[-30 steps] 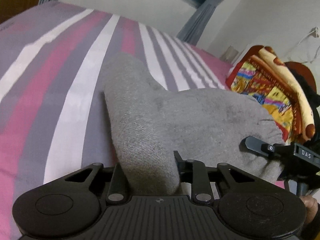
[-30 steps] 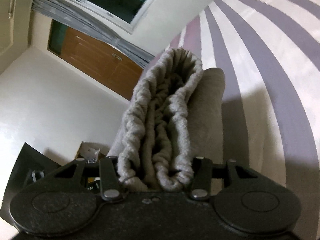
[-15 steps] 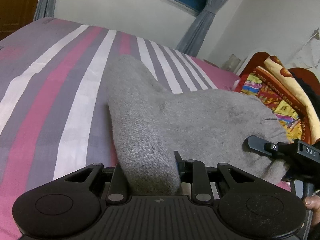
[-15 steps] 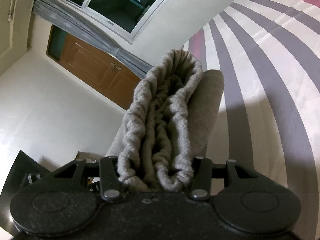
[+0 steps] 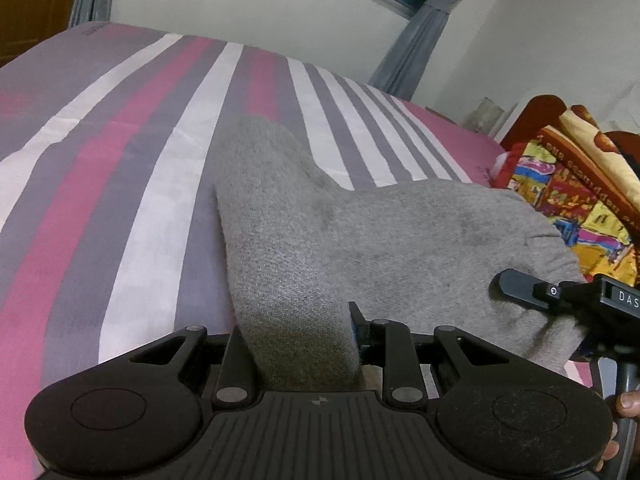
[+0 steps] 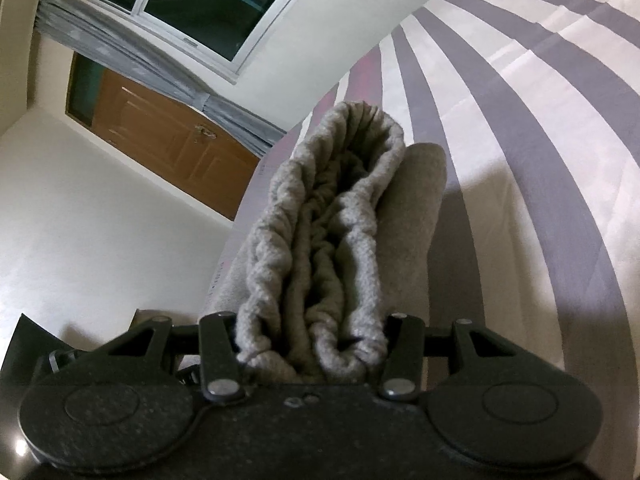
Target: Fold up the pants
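Grey knit pants (image 5: 360,248) hang between both grippers above a striped bed (image 5: 120,168). My left gripper (image 5: 300,344) is shut on one end of the folded cloth, and the fabric hides its fingertips. My right gripper (image 6: 316,344) is shut on the bunched elastic waistband of the pants (image 6: 332,240), which stands up between its fingers. The right gripper also shows in the left wrist view (image 5: 568,296) at the far right, pinching the other end of the pants, with a hand below it.
The bed has a pink, grey and white striped sheet (image 6: 520,128). A bright patterned blanket (image 5: 572,200) lies at the right of the bed. A white wall, a window (image 6: 208,4), grey curtains and a brown wooden door (image 6: 168,136) stand beyond.
Both grippers have risen and tilted a little with the pants held between them. More of the far wall and window shows. The holds are the same.
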Motion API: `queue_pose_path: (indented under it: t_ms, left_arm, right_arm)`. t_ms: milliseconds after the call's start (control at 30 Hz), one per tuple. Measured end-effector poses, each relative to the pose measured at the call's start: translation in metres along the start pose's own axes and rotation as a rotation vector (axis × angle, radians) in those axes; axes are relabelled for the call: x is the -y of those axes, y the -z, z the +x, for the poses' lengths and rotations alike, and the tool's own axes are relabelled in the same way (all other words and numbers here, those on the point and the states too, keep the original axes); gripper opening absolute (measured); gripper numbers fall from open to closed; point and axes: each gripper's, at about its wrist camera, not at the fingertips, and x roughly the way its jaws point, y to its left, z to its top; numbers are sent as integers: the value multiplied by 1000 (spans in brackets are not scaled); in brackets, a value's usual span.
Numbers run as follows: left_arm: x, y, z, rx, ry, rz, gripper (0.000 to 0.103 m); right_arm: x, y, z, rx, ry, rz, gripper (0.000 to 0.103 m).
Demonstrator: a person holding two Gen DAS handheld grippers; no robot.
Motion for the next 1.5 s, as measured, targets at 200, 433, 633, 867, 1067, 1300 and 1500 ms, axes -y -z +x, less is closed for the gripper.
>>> queue_pose_path:
  t_ms: [200,433,633,867,1067,1300,1500]
  left_arm:
    - [-6,-8,19,10,-12,-9,26]
    - [-14,-1,45,-29,-57,4,28]
    - [-25,14,48,-40,-117,-17,52]
    - [-24,23,13,37,-217,-39,52]
    - [-4,33,-20,119,-230,67,52]
    - [12,54,0,26,-316,153,52]
    - [19,60,2,-1,-328,162,52]
  right_arm:
    - [10,-7,11,5,11,16,47]
    - [35,0,18,-2,105,62,50]
    - [45,15,9,-2,167,68,62]
    - [19,22,-28,101,301,-49,79]
    - [-35,38,-52,155,383,-280,44]
    - [-59,81,-24,55,472,-464,38]
    - [-45,88,-7,30,546,-487,38]
